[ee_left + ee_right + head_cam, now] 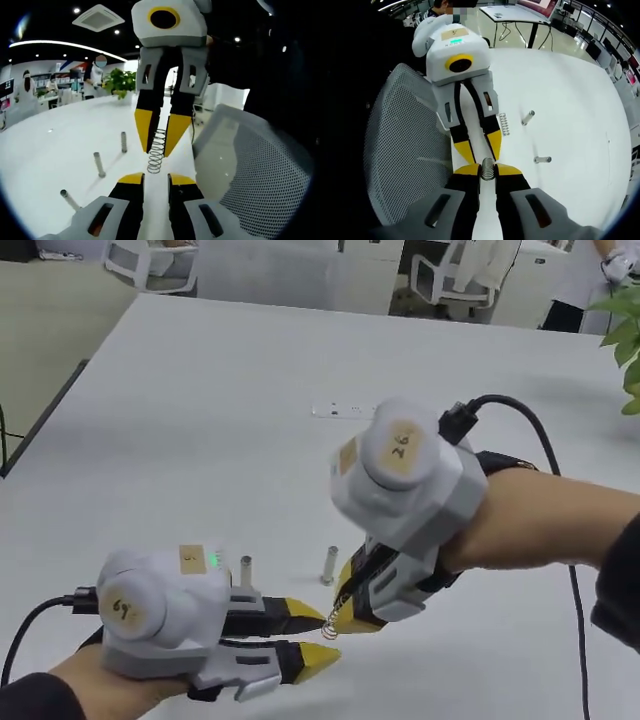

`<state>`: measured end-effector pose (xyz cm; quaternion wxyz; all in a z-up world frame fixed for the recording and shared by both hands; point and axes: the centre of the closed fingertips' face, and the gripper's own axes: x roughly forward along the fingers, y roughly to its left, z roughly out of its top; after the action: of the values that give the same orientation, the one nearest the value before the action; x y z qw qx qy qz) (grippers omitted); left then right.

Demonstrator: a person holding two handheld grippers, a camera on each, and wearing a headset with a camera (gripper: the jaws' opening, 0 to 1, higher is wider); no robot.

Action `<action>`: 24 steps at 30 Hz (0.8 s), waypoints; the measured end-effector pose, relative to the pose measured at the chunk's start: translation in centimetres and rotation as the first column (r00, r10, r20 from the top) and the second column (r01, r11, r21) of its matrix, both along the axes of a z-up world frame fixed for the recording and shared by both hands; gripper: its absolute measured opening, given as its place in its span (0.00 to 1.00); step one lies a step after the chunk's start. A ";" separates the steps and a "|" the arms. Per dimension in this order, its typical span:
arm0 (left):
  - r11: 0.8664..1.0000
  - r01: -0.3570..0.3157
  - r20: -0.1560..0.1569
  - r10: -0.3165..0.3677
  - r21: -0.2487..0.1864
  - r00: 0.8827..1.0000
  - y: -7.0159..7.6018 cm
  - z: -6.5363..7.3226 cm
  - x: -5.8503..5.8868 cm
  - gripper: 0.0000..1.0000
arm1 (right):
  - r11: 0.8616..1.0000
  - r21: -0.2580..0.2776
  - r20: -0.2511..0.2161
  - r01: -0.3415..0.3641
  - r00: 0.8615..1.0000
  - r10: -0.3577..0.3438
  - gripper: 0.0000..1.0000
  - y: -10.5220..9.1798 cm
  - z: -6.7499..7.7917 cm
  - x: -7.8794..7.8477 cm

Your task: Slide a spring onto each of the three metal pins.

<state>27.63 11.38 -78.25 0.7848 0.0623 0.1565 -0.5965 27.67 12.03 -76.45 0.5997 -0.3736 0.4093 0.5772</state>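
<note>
My right gripper [345, 618] points down and left, shut on a small coil spring [330, 626] that hangs just off the white table [200, 440]. In the right gripper view the spring [488, 170] sits end-on between my right gripper's [488, 171] yellow tips. My left gripper [312, 638] faces it from the left, open, its tips a little short of the spring [156, 150]. Two bare metal pins [246, 571] [329, 565] stand just beyond the grippers. The left gripper view shows three pins [124, 141] [99, 164] [67, 198] left of my left gripper [156, 179]. A second spring [505, 123] lies flat on the table.
A grey mesh chair [260, 170] is close beside the table's near edge. A power socket [340, 410] is set in the tabletop farther back. A black cable [540, 440] loops over my right arm. A green plant [625, 330] stands at the far right.
</note>
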 end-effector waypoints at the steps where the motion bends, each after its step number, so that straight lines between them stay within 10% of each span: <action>1: 1.000 -0.005 -0.001 0.005 0.000 1.000 0.2 -0.1 0.0 0.12 | 1.000 -0.001 0.001 0.003 1.000 -0.003 0.08 -0.1 0.0 0.1; 24: 0.973 -0.228 -0.006 0.229 0.014 0.974 6.8 -0.8 1.2 0.32 | 0.997 -0.023 0.085 0.078 0.993 -0.076 0.08 -1.6 0.6 5.9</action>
<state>28.85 18.17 -79.06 0.8471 0.0467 0.1696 -0.5014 33.57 10.41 -75.80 0.6333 -0.3894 0.4052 0.5320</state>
